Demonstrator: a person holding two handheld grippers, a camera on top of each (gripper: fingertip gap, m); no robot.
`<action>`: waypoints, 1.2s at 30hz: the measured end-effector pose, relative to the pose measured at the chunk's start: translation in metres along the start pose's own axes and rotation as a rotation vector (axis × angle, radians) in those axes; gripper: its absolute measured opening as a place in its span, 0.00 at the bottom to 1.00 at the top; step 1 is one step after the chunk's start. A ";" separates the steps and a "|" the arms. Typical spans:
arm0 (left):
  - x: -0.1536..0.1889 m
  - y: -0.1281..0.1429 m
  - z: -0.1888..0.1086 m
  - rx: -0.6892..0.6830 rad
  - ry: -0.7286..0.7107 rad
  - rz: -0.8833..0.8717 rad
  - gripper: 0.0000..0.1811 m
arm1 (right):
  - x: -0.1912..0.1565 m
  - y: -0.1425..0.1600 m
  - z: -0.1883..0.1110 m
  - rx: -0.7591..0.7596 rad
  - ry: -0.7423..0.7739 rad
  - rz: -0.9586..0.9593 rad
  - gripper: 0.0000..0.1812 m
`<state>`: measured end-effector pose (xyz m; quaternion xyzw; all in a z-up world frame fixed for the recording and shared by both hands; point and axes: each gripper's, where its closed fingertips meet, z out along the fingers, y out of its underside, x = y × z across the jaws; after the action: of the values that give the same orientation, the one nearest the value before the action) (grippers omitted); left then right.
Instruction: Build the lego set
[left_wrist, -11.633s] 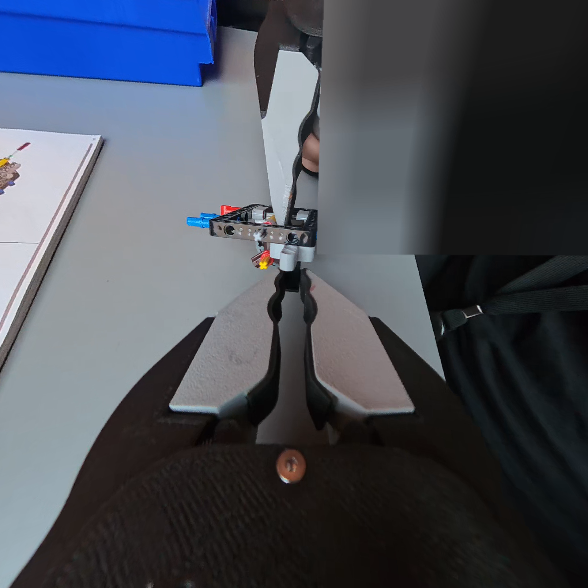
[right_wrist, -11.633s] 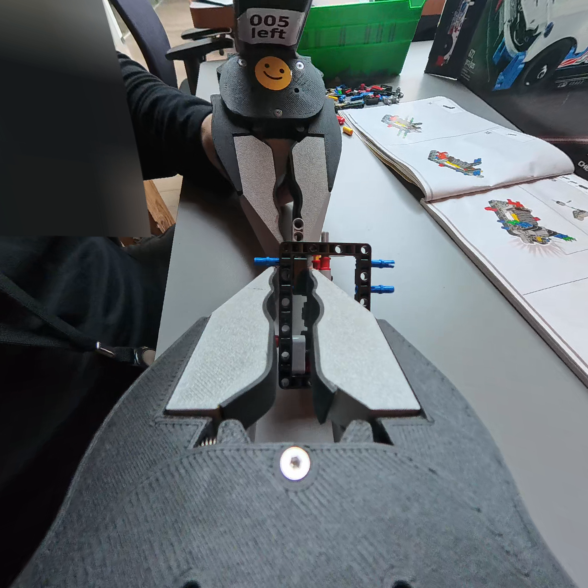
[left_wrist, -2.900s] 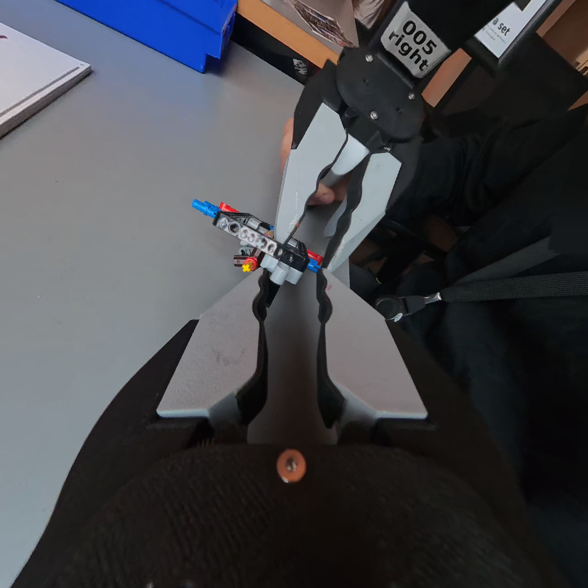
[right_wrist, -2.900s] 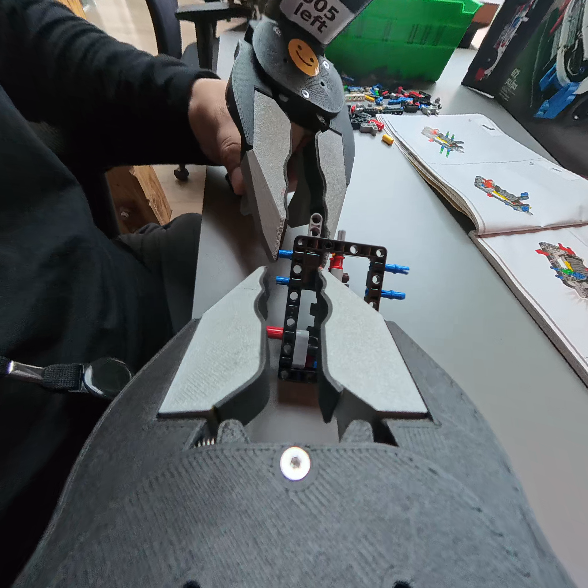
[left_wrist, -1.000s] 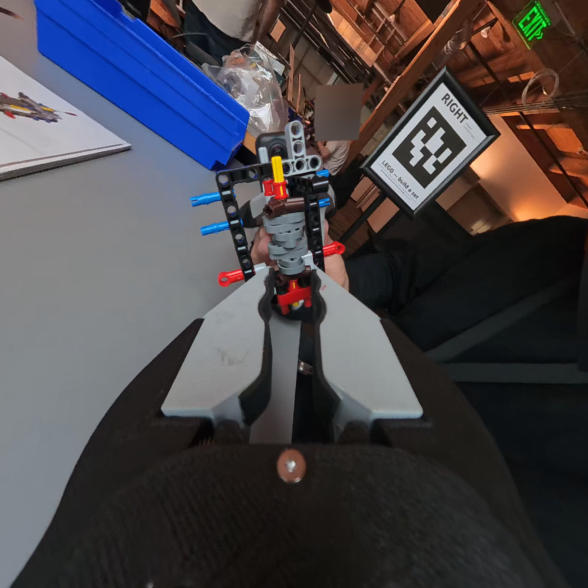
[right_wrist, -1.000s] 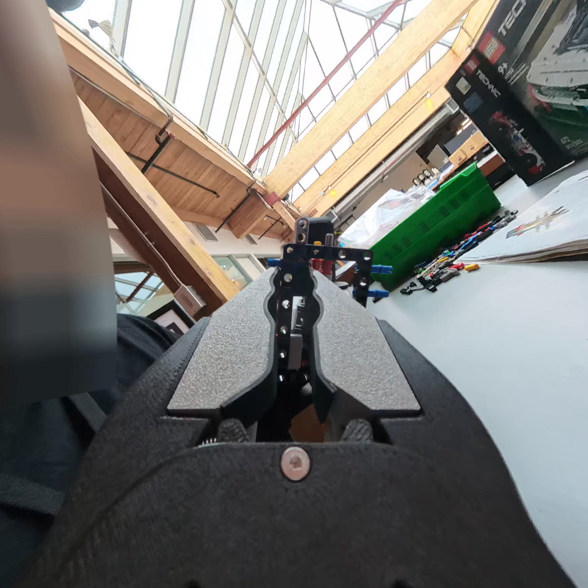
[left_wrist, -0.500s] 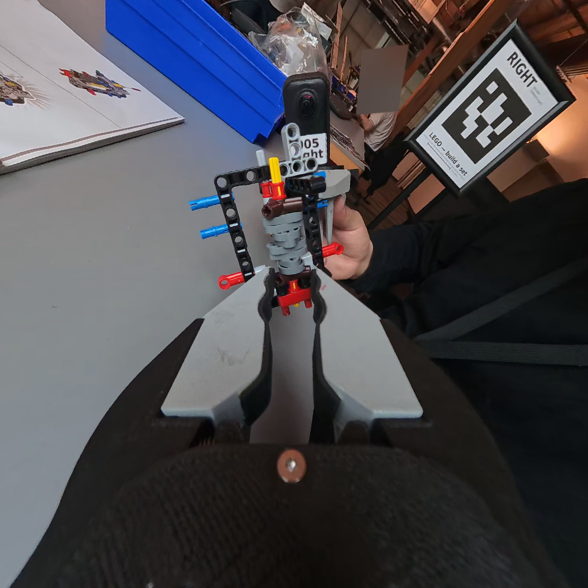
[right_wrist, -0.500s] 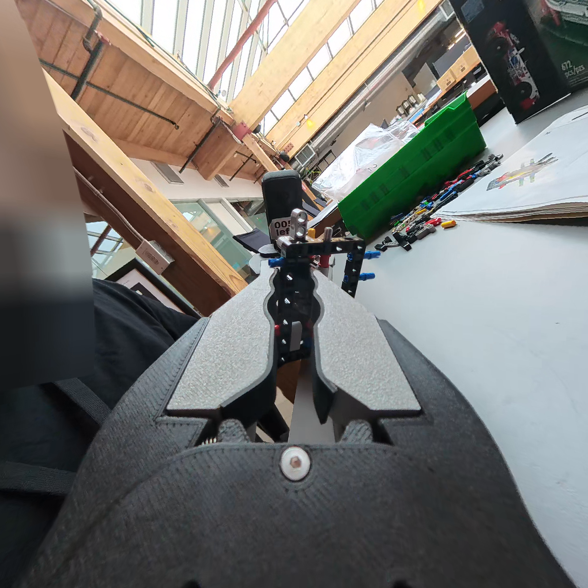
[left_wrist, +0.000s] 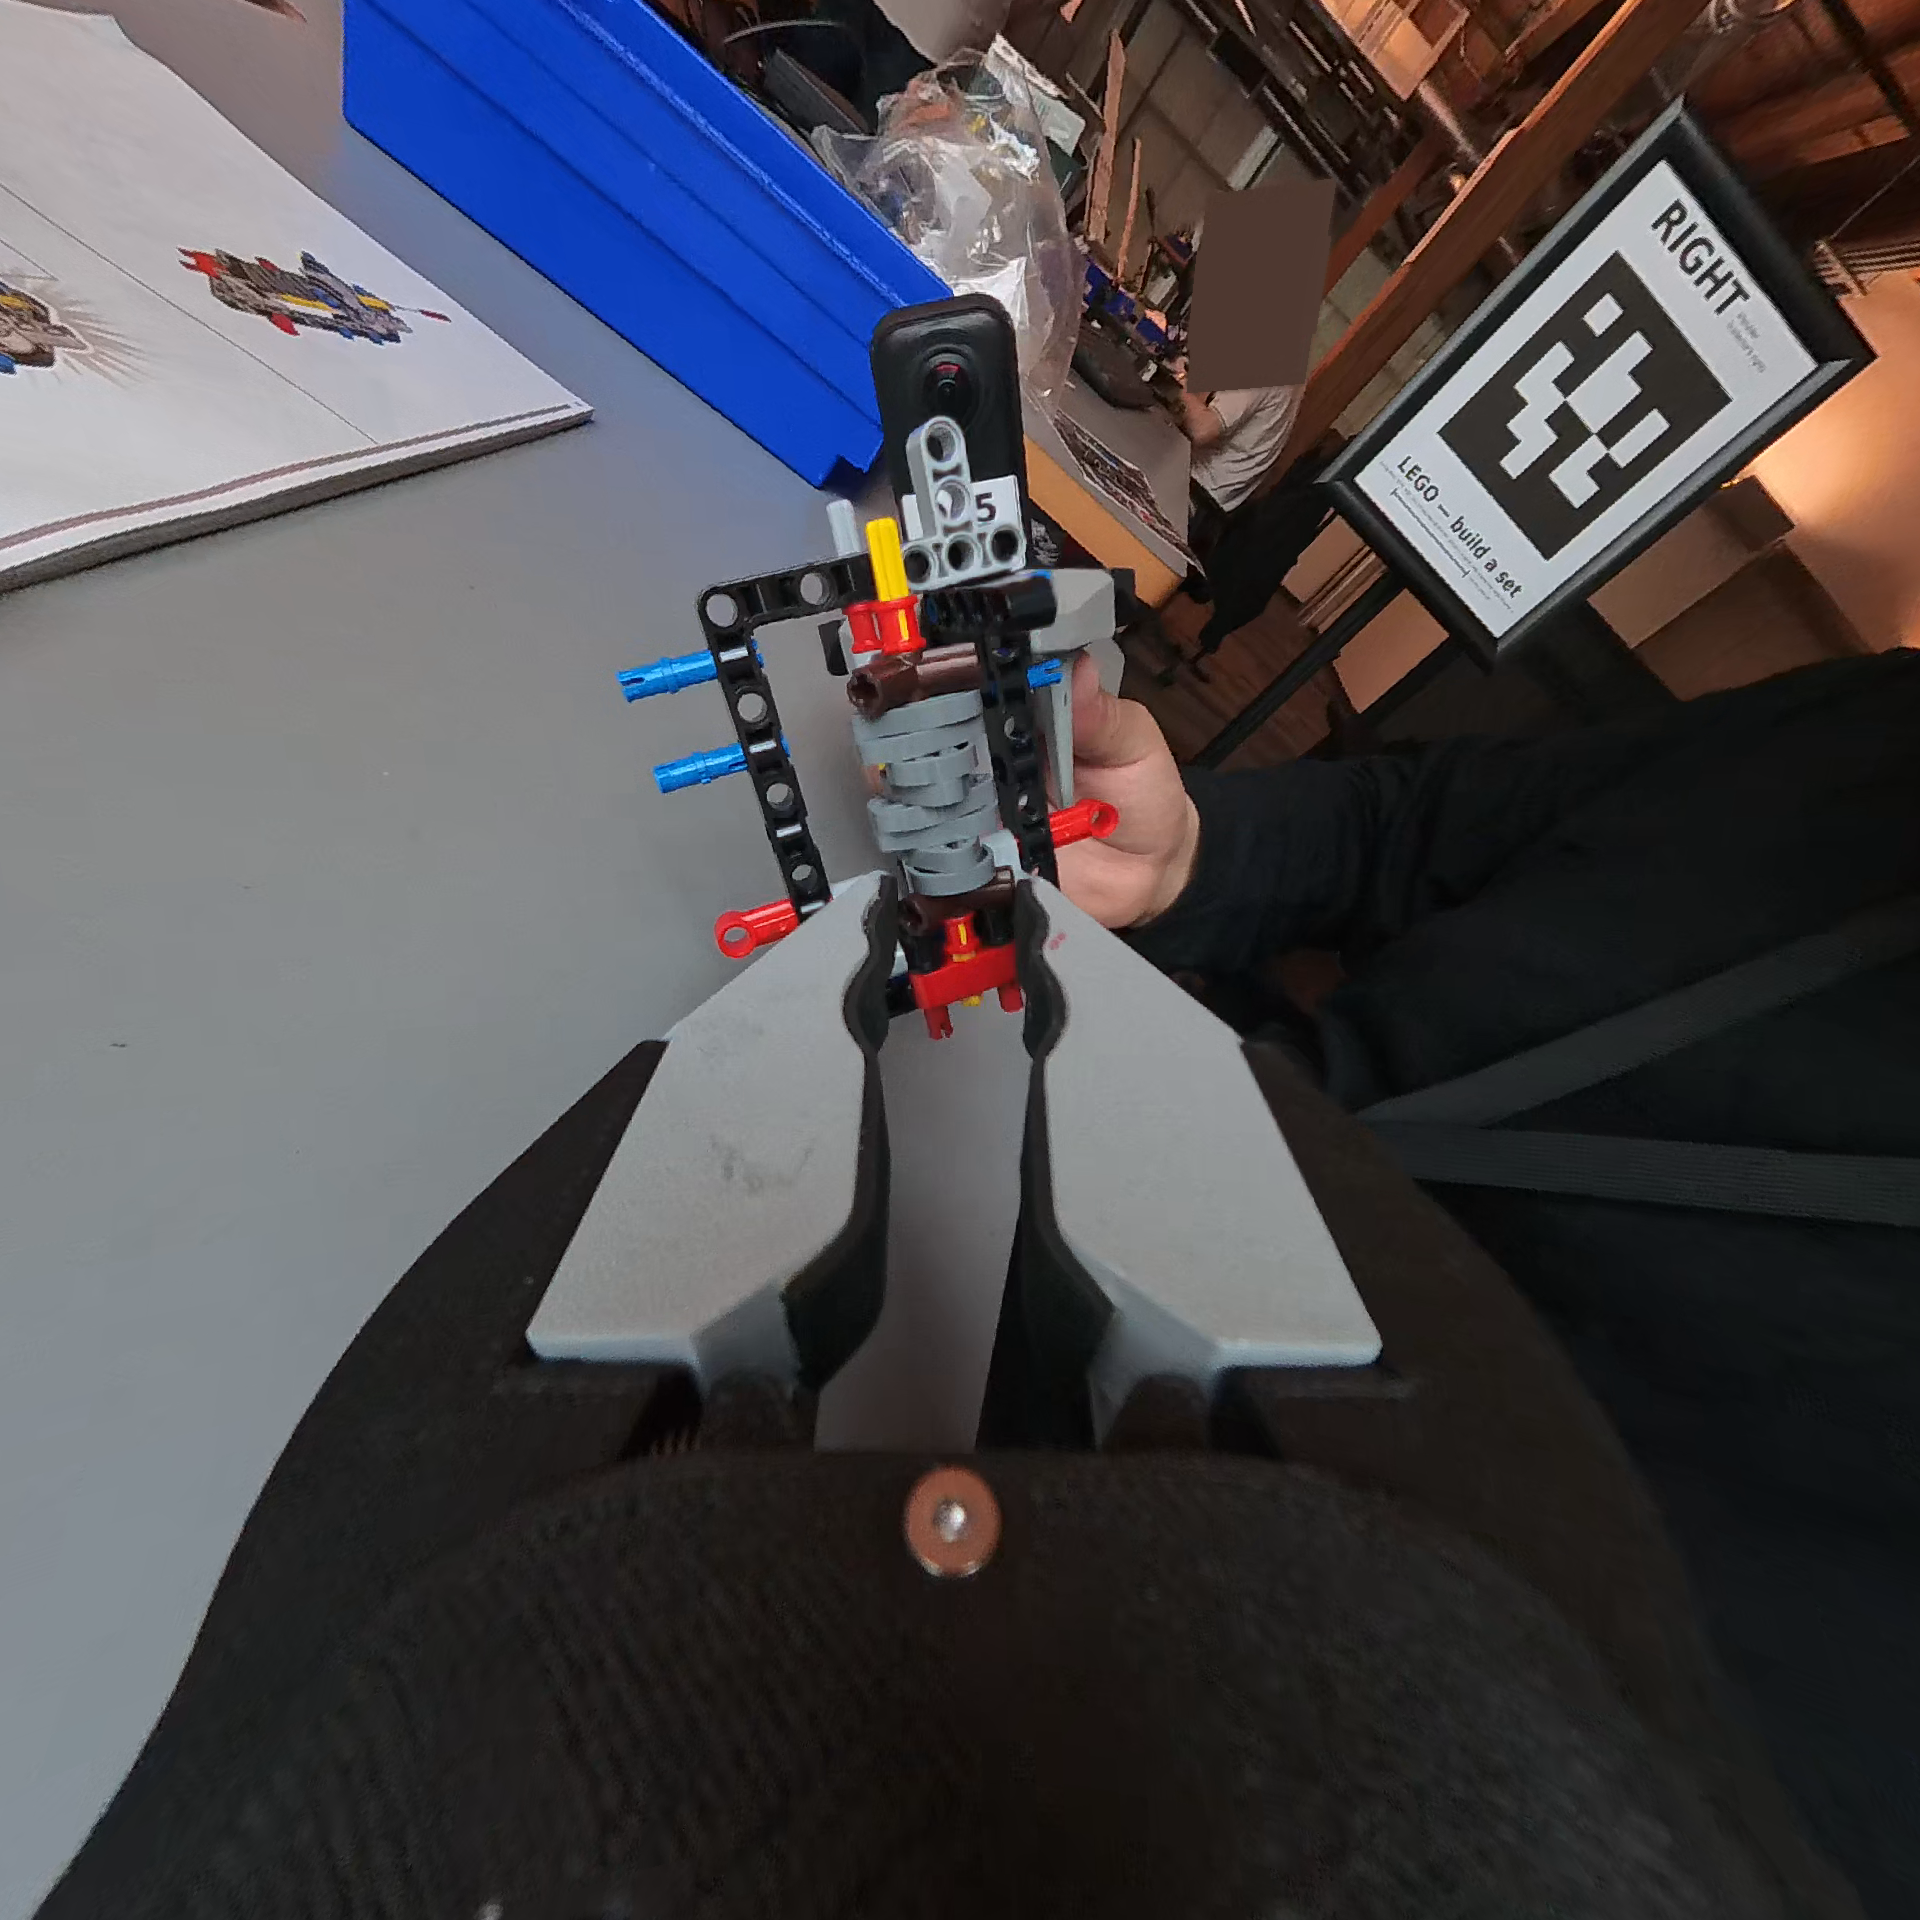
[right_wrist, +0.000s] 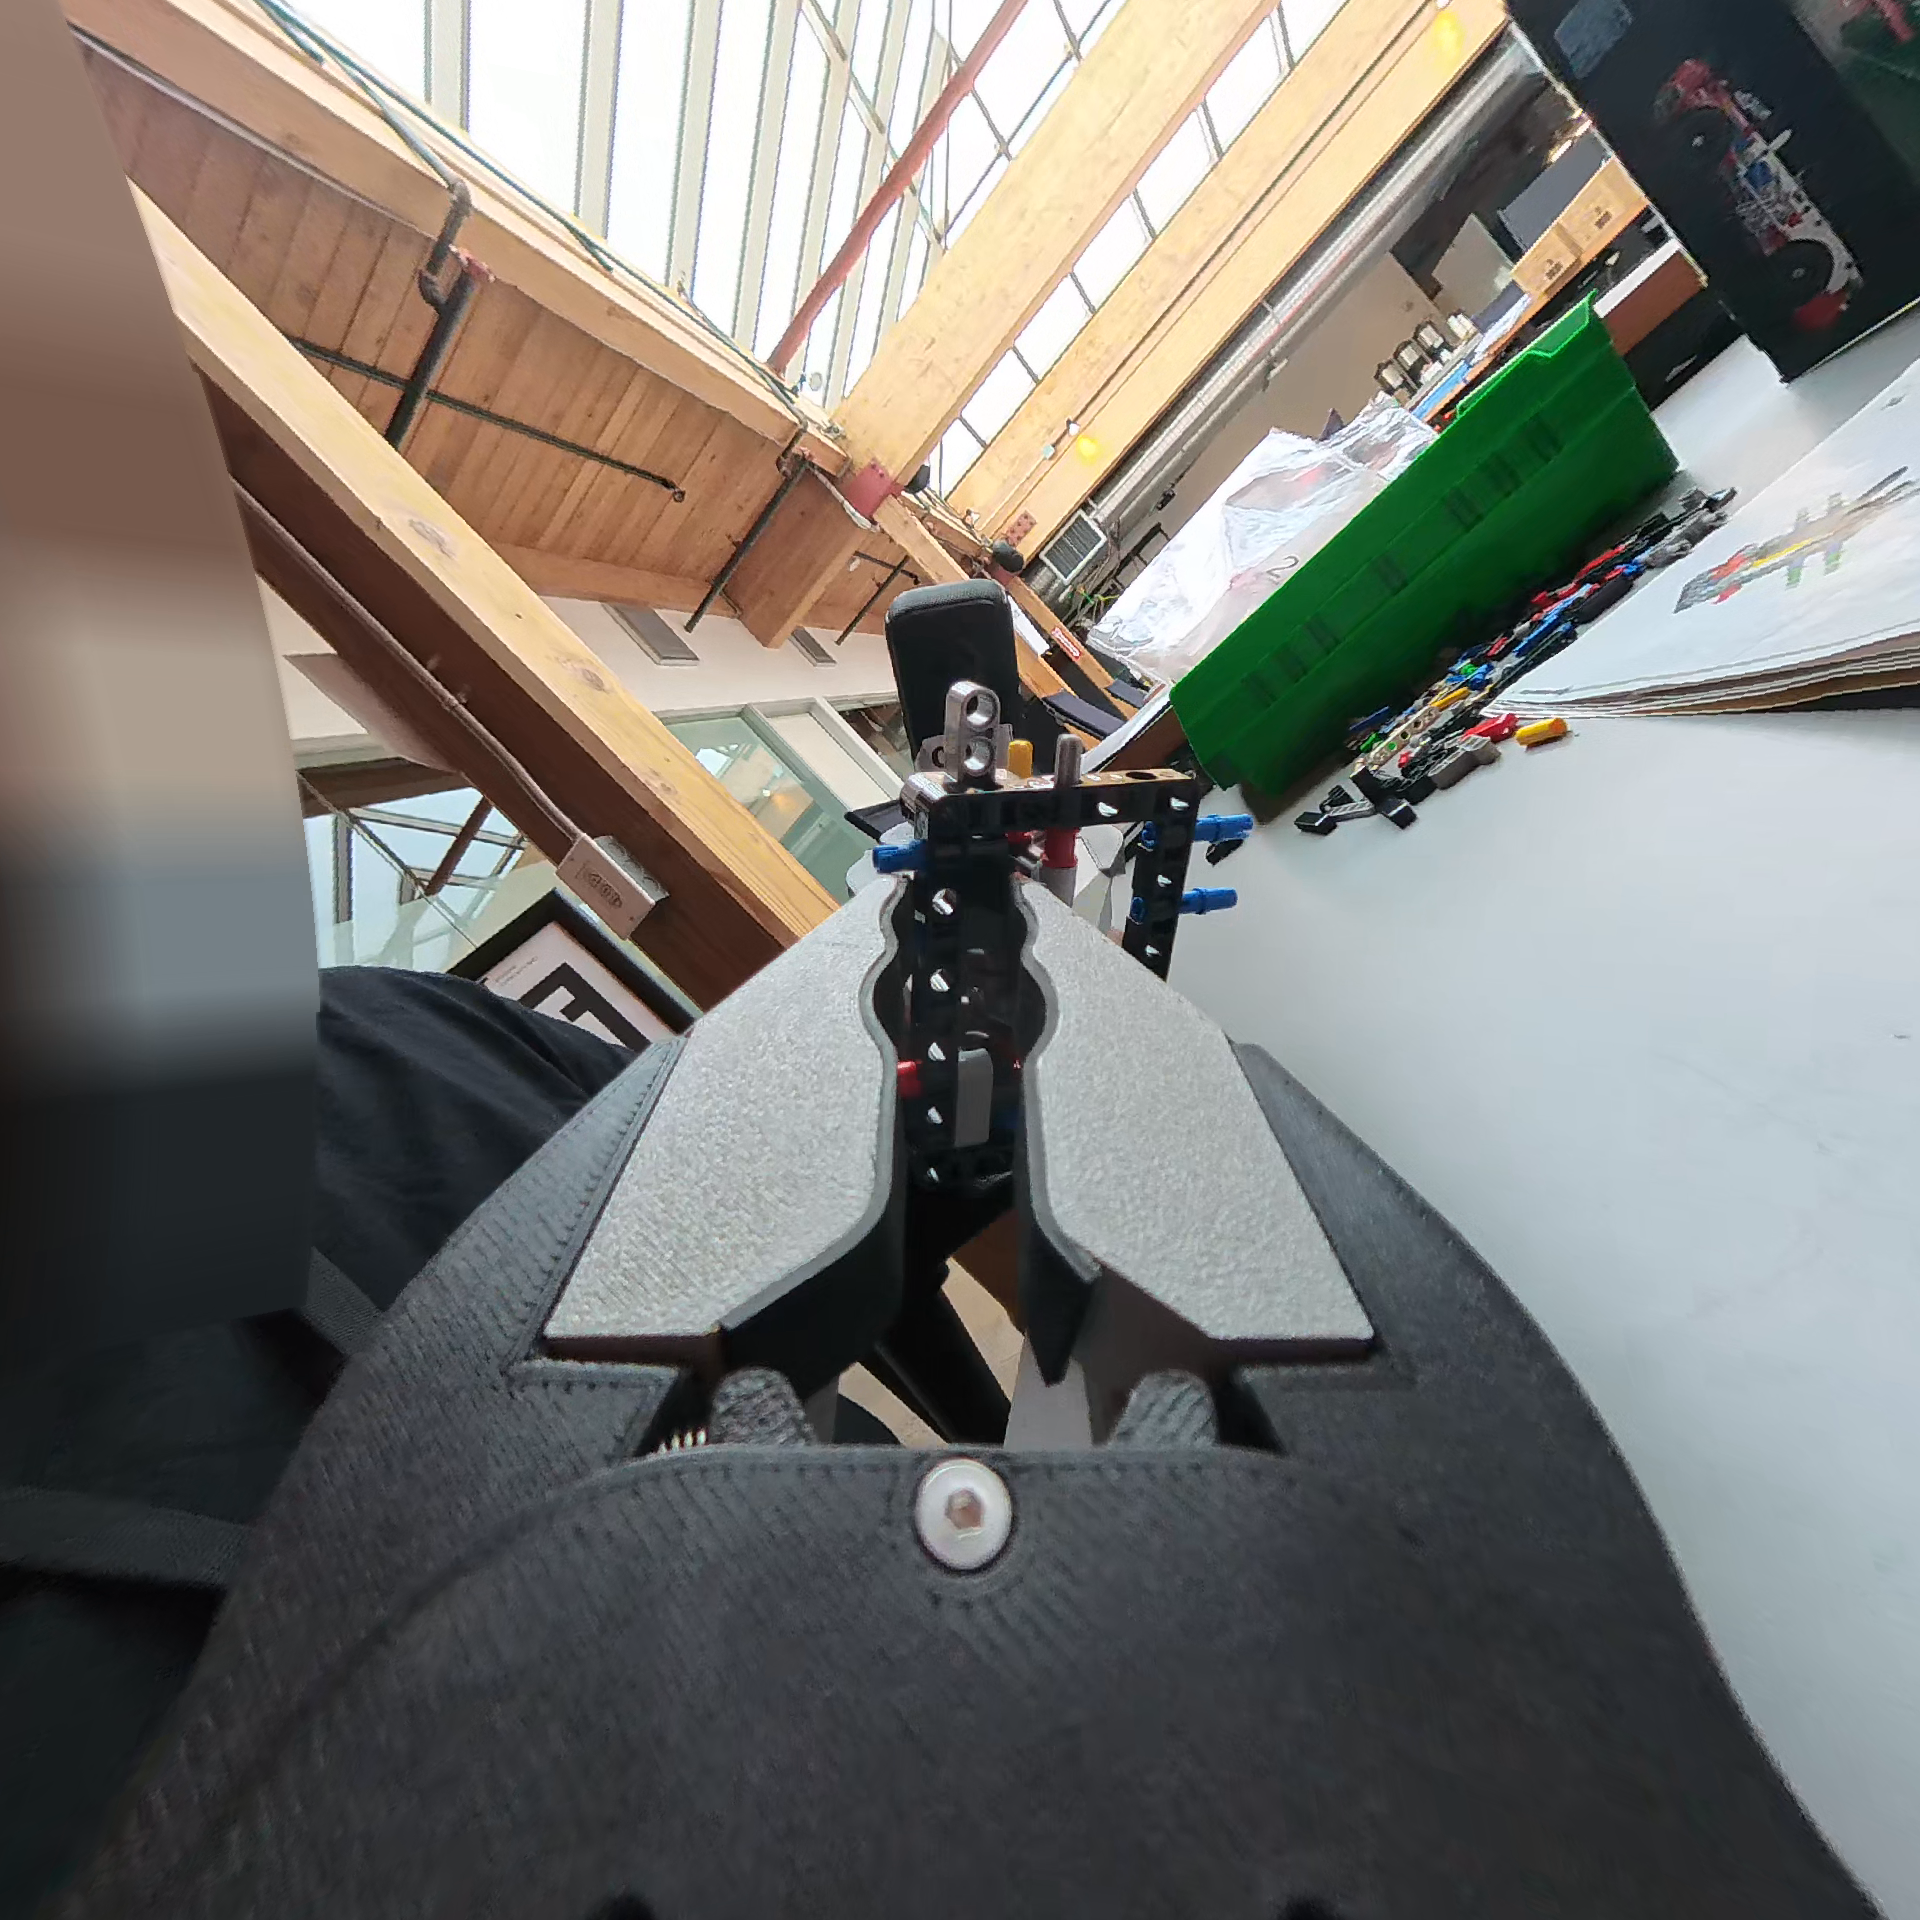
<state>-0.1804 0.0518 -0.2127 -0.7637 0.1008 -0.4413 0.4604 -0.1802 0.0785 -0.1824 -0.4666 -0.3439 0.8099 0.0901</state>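
Left gripper (left_wrist: 954, 940) fingers (left_wrist: 1132, 1101) had opened up: a second back they were pinched tight on the red connector (left_wrist: 961, 971) at the near end of the lego assembly (left_wrist: 914, 748), now they stood apart with the connector sitting between the tips and a visible gap either side, so released, at most brushing it. Right gripper (right_wrist: 961, 925) fingers (right_wrist: 769, 1132) stayed clenched on one long side of the black frame (right_wrist: 1049, 805), carrying the whole build alone. The assembly was off the table (left_wrist: 260, 831), held upright in the air between the two grippers, over the near table edge. In the left wrist view the grey stacked crank section (left_wrist: 925, 800) ran up the middle of the frame, yellow axle (left_wrist: 883, 556) and a light grey T-shaped beam (left_wrist: 956, 520) at the top, blue pins (left_wrist: 675, 717) sticking out left, red pins (left_wrist: 743, 930) low left and right. Compared with three seconds back, the build had gone from lying near flat over the table to standing vertical, and the right wrist camera now looked up at roof beams. My read: the left had just finished pressing or seating something at the crank end and let go; that sub-step looks done. Next would likely be fetching another part from the loose pieces (right_wrist: 1455, 727) in front of the green bin (right_wrist: 1455, 540), checking against the open manual (left_wrist: 208, 312) left of the blue bin (left_wrist: 623, 208). Risk: single-sided grip on the frame, so it could pivot if bumped.
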 end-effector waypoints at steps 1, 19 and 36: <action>0.000 0.000 0.000 0.002 0.000 -0.002 0.11 | 0.000 0.000 0.000 0.002 -0.001 -0.003 0.07; 0.000 -0.003 0.003 0.033 0.011 -0.015 0.11 | -0.002 -0.003 -0.002 0.020 -0.013 -0.012 0.07; -0.028 0.001 -0.003 0.042 -0.113 -0.001 0.14 | -0.001 -0.021 -0.025 -0.157 0.295 -0.433 0.06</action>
<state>-0.1992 0.0647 -0.2290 -0.7775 0.0649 -0.3999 0.4811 -0.1625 0.1056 -0.1762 -0.5008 -0.4805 0.6658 0.2739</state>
